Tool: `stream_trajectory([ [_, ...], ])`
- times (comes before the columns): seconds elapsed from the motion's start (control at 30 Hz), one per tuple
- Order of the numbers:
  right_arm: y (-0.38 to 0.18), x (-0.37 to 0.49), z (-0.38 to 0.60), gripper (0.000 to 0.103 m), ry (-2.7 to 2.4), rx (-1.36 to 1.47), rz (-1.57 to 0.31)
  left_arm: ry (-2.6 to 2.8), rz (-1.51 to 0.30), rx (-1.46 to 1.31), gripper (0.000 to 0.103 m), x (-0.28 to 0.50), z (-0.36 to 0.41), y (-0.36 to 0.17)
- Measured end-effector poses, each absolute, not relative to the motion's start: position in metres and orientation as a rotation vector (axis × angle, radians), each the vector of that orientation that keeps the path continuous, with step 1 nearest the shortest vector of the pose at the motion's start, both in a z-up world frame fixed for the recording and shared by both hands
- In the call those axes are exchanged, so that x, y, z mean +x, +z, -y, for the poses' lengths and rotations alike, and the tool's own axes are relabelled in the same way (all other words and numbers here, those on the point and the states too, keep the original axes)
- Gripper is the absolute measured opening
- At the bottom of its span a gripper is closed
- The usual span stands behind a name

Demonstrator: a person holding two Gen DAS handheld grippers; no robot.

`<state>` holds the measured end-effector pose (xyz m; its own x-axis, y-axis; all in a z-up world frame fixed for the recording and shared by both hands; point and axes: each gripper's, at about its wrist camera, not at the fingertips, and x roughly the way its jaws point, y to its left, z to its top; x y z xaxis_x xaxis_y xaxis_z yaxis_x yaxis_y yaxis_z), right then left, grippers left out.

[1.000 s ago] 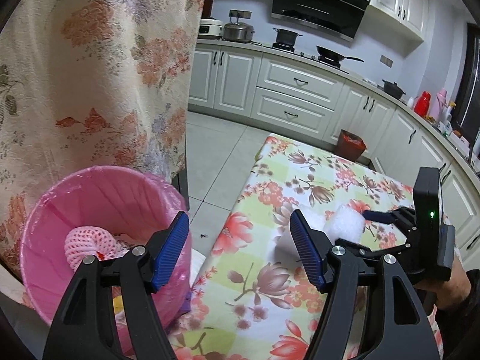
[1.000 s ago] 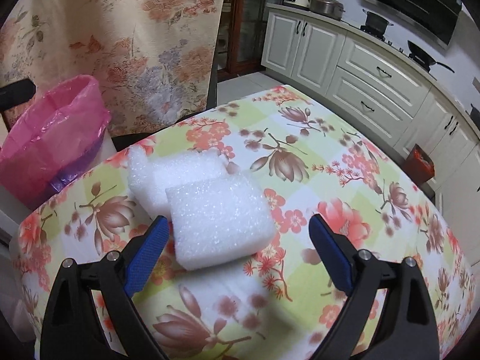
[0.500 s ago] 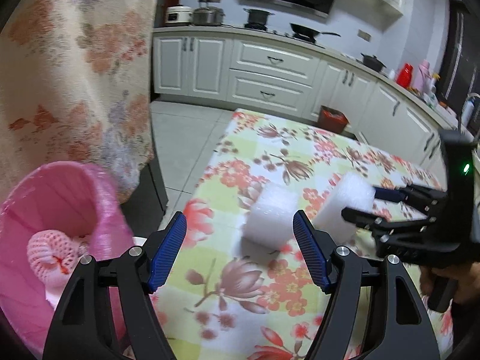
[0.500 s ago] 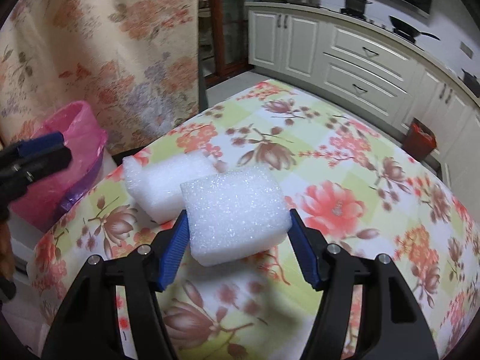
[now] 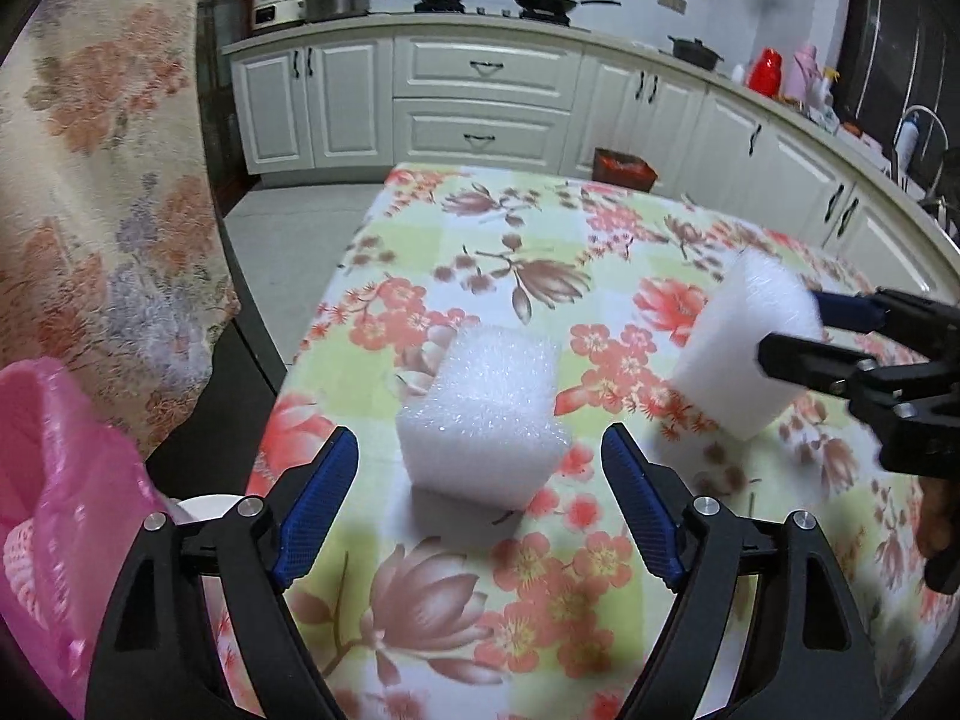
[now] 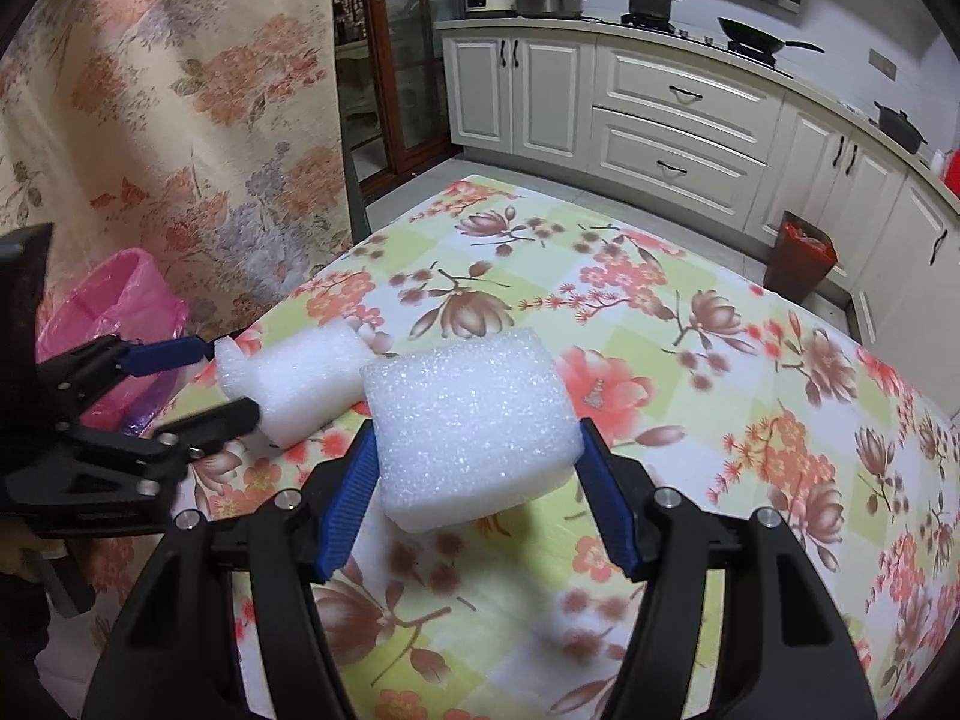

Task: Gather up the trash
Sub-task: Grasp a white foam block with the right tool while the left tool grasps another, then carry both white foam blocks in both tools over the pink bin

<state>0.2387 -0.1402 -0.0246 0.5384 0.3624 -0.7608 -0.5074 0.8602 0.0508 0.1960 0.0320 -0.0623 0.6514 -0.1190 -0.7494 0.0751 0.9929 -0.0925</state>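
Left gripper (image 5: pixel 480 480) is standing wide; its jaws have just been opening further, pads clear of the notched foam block (image 5: pixel 483 417) sitting on the table (image 5: pixel 420 612) just ahead at 12 o'clock, partly between the tips, untouched.

Right gripper (image 6: pixel 477 480) is clamping the second foam block (image 6: pixel 471 426) at mid width after just closing in; both blue pads are pressing its sides, and the block is riding above the floral tablecloth. In the left wrist view that block is showing at 2 o'clock.

Pink-lined bin (image 5: pixel 54 540) is sitting off the table edge at 8 o'clock, with a pink foam net (image 5: pixel 24 558) lying inside.

Further out, a small red bin (image 6: pixel 801 255) is standing on the floor by the white cabinets (image 5: pixel 480 102) at 12 o'clock. No readable writing or labels anywhere.
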Motion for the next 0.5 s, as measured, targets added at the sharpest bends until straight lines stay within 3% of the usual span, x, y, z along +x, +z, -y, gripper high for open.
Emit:
stream_trajectory([
  [0.17, -0.026, 0.238, 0.146, 0.063, 0.504, -0.163, -0.863, -0.121, -0.879, -0.039, 0.075, 0.204, -0.031, -0.071],
  [0.2, -0.026, 0.238, 0.148, 0.063, 0.501, -0.158, -0.865, -0.122, -0.884, -0.034, 0.071, 0.205, -0.031, -0.073],
  [0.27, -0.027, 0.239, 0.149, 0.063, 0.496, -0.151, -0.870, -0.124, -0.903, -0.025, 0.050, 0.208, -0.031, -0.076],
  [0.5, -0.027, 0.235, 0.150, 0.063, 0.487, -0.140, -0.876, -0.118, -0.882, -0.042, 0.050, 0.193, -0.031, -0.062],
])
